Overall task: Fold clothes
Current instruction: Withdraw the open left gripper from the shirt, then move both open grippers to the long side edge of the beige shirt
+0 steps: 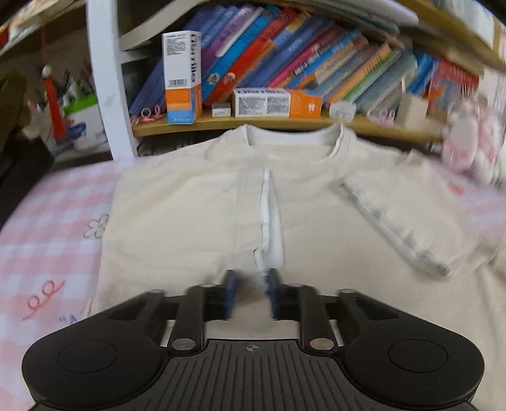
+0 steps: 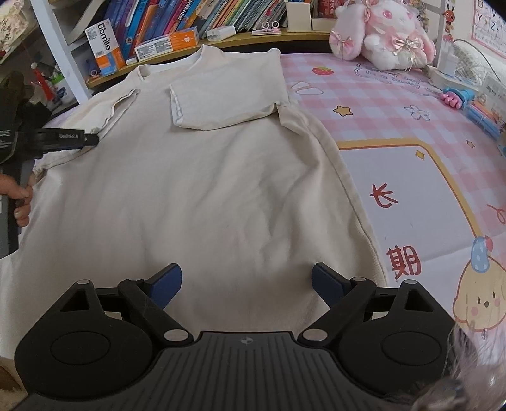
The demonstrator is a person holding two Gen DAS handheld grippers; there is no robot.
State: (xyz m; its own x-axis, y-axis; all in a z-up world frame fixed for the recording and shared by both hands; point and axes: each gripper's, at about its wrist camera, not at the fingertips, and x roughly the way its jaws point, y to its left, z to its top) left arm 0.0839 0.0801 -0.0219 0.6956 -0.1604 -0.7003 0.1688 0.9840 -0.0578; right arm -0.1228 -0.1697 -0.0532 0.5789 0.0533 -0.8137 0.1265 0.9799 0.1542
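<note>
A cream T-shirt (image 2: pixel 202 177) lies flat on the pink checked bed, collar toward the bookshelf. Its right sleeve (image 2: pixel 218 104) is folded in over the chest. Its left sleeve (image 1: pixel 268 218) is folded in too, and my left gripper (image 1: pixel 253 291) is nearly shut on that sleeve's white hem; the view is blurred. The left gripper also shows in the right wrist view (image 2: pixel 91 139), at the shirt's left side. My right gripper (image 2: pixel 246 281) is open and empty, just above the shirt's lower part near the hem.
A pink checked bed sheet (image 2: pixel 395 104) with cartoon prints lies under the shirt. A bookshelf (image 1: pixel 284 63) with books and boxes stands behind the collar. A pink plush rabbit (image 2: pixel 382 28) sits at the back right. Toys (image 2: pixel 468 104) lie at the far right.
</note>
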